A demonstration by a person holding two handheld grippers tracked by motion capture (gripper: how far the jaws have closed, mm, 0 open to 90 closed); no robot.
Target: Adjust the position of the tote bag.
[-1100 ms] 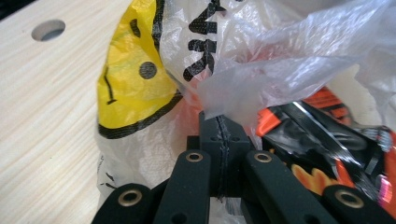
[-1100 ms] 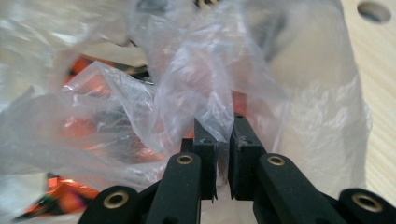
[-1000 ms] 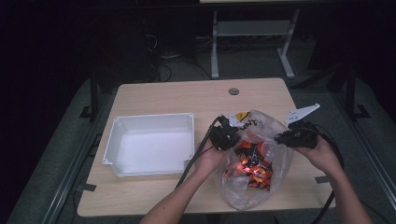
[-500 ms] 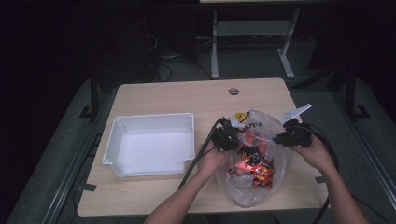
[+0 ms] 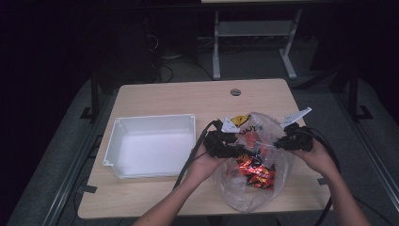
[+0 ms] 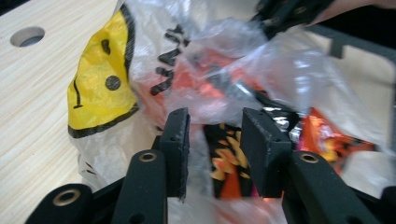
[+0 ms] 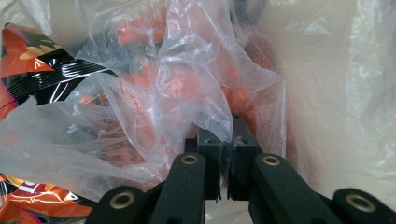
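Pinching plastic bag (image 7: 196, 93) w/ right gripper (image 7: 226, 135) jaws, left gripper (image 6: 215, 135) jaws just opening, empty

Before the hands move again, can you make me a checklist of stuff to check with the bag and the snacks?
1. Right gripper shut on the bag: ok. Its jaws pinch the clear plastic film.
2. Left gripper ready to grab: ok. Its jaws have just been opening and stand apart, with bag film and a snack packet in the gap, not pressed.
3. Bag mouth open wide enough: cannot tell. Crumpled plastic covers the packets.
4. Snacks inside the bag: ok, orange and black packets show through it.
5. Tray free to take things: ok. It sits empty beside the bag.
6. Bag resting on the table: ok.
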